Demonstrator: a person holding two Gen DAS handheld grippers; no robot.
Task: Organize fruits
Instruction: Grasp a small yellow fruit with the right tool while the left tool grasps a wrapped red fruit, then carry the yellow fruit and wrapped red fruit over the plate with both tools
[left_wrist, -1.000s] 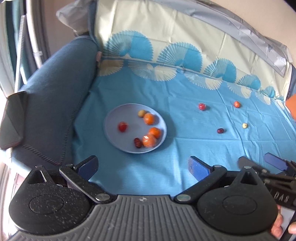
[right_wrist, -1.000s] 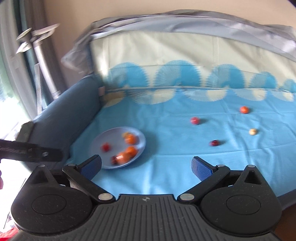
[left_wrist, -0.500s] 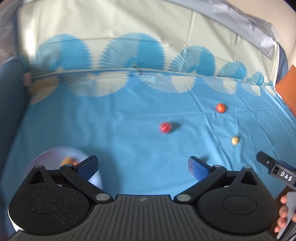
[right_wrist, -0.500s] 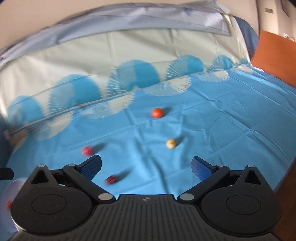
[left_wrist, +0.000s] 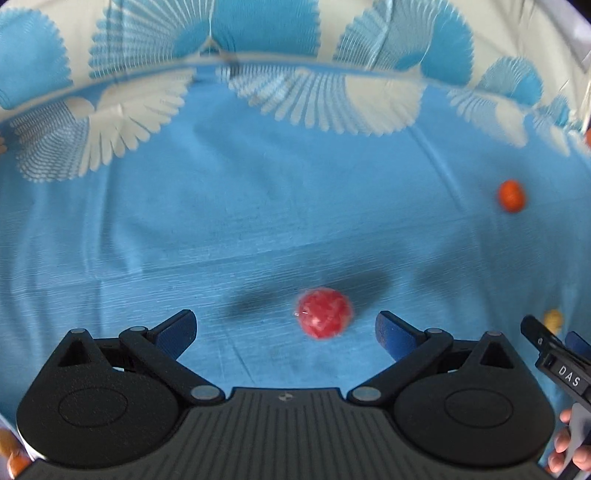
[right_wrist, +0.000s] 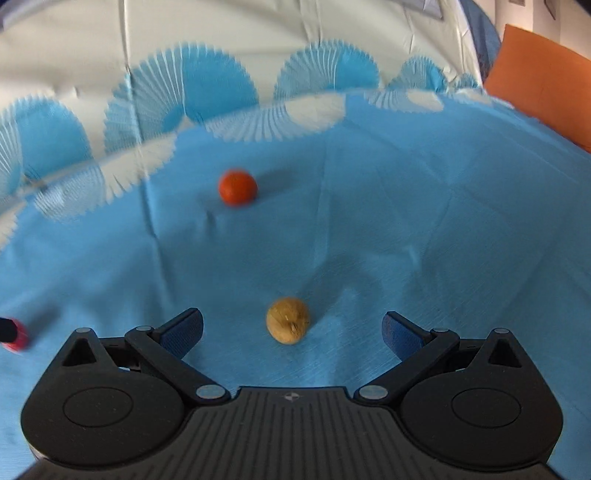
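**Both tools spread, each lined up on its own fruit**

Left tool (left_wrist: 284, 328): jaws stood wide apart and empty. The red fruit (left_wrist: 323, 313) lay on the blue cloth (left_wrist: 258, 206) directly ahead of it, inside the gap between the two fingers, slightly nearer the right finger than the left and touching neither. The fruit was roughly round, so no long axis constrained the approach. Motion blur softened its outline.

Right tool (right_wrist: 291, 328): jaws likewise wide apart, holding nothing. The tan fruit (right_wrist: 287, 320) sat on the cloth just ahead, close to centred between the fingers, clear of both pads. It looked slightly oval, long axis near upright in the right wrist view, though this could not be fixed with confidence.

Relative to the tan fruit, the orange fruit (right_wrist: 237, 186) lay farther off, toward the patterned backrest and a little left; the red fruit lay well to the left, at the edge of the right wrist view.

Judgement: each tool was the nearer one to its own fruit; a short forward advance followed by closing should have sufficed. Round fruit on soft cloth might roll if nudged off-centre.
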